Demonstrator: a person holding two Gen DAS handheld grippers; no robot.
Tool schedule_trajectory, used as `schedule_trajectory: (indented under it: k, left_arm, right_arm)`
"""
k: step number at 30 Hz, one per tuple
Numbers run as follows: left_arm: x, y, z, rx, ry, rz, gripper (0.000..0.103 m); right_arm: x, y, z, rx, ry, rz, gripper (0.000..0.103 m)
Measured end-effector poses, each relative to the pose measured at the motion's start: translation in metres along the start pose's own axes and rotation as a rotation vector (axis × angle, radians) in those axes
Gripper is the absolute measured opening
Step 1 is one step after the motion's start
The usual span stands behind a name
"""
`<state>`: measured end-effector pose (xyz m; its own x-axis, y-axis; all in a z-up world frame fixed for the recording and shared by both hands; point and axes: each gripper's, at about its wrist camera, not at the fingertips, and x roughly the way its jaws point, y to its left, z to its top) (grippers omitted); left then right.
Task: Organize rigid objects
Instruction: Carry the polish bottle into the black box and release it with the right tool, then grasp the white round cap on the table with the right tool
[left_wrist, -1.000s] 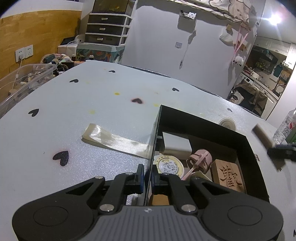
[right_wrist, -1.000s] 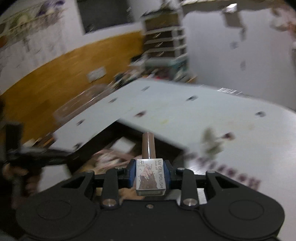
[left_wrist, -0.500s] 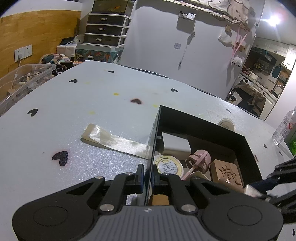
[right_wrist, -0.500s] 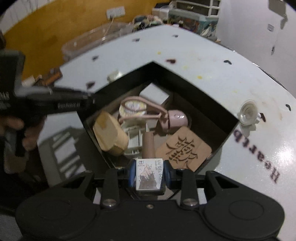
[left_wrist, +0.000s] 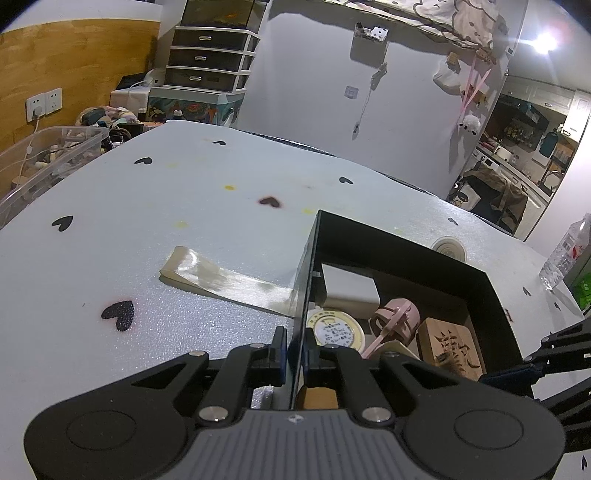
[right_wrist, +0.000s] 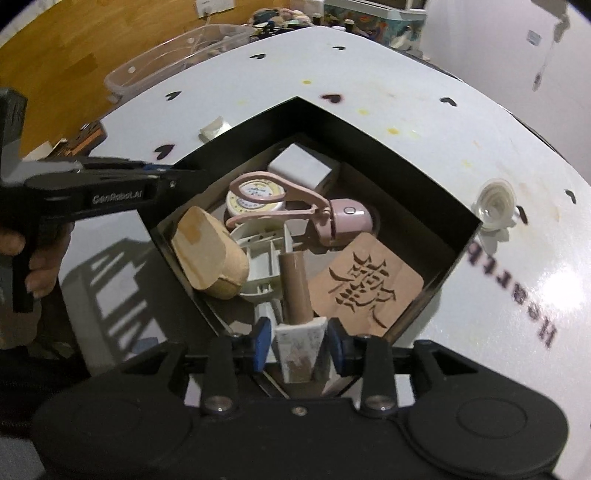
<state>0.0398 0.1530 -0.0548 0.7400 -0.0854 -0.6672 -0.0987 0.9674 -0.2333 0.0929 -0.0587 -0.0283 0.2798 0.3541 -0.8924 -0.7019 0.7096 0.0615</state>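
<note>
A black box on the white table holds a wooden carved coaster, a pink eyelash curler, a round tin, a white block, a tan wooden piece and white plastic parts. My left gripper is shut on the box's left wall. My right gripper is over the box's near corner, jaws spread. The gel polish bottle sits loosely between them, tipped into the box, brown cap forward.
A strip of clear tape lies left of the box. A clear round lid lies to the right of the box. A clear plastic bin stands at the table's left edge, a water bottle at the right.
My right gripper swung over the box, lowered and opened its jaws. The gel polish bottle has tipped forward between them. My left gripper has stayed on the box wall.
</note>
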Motion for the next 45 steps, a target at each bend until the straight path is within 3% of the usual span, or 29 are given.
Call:
schedule_trajectory:
  k: [4,6,8,15,19,22,29,38,45]
  left_arm:
    - [0.0,0.0,0.0,0.001,0.0,0.001,0.009]
    - [0.0,0.0,0.0,0.0,0.0,0.001,0.009]
    - [0.0,0.0,0.0,0.001,0.0,0.001,0.009]
    - [0.0,0.0,0.0,0.002,0.0,0.002,0.008]
    - [0.0,0.0,0.0,0.002,0.0,0.002,0.008]
    - [0.0,0.0,0.0,0.001,0.0,0.002,0.008]
    - [0.0,0.0,-0.001,0.002,0.0,0.002,0.008]
    - [0.0,0.0,0.0,0.002,0.0,0.003,0.008]
    - [0.0,0.001,-0.001,0.003,-0.001,0.004,0.008]
  right_arm:
    - [-0.003,-0.003,0.001,0.031,-0.006,0.014,0.045]
    - [-0.005,-0.003,0.002,0.046,-0.016,0.023,0.053]
    - [-0.008,-0.003,0.003,0.063,-0.034,0.013,0.067]
    - [-0.01,-0.004,0.004,0.092,-0.046,0.024,0.07]
    - [-0.015,-0.006,0.004,0.098,-0.071,0.036,0.08]
    - [-0.027,-0.008,0.005,0.102,-0.113,0.049,0.082]
    - [-0.062,-0.033,0.007,0.153,-0.269,0.03,0.101]
    - [-0.081,-0.086,0.005,0.29,-0.469,-0.099,0.103]
    - [-0.06,-0.136,0.006,0.423,-0.546,-0.222,0.103]
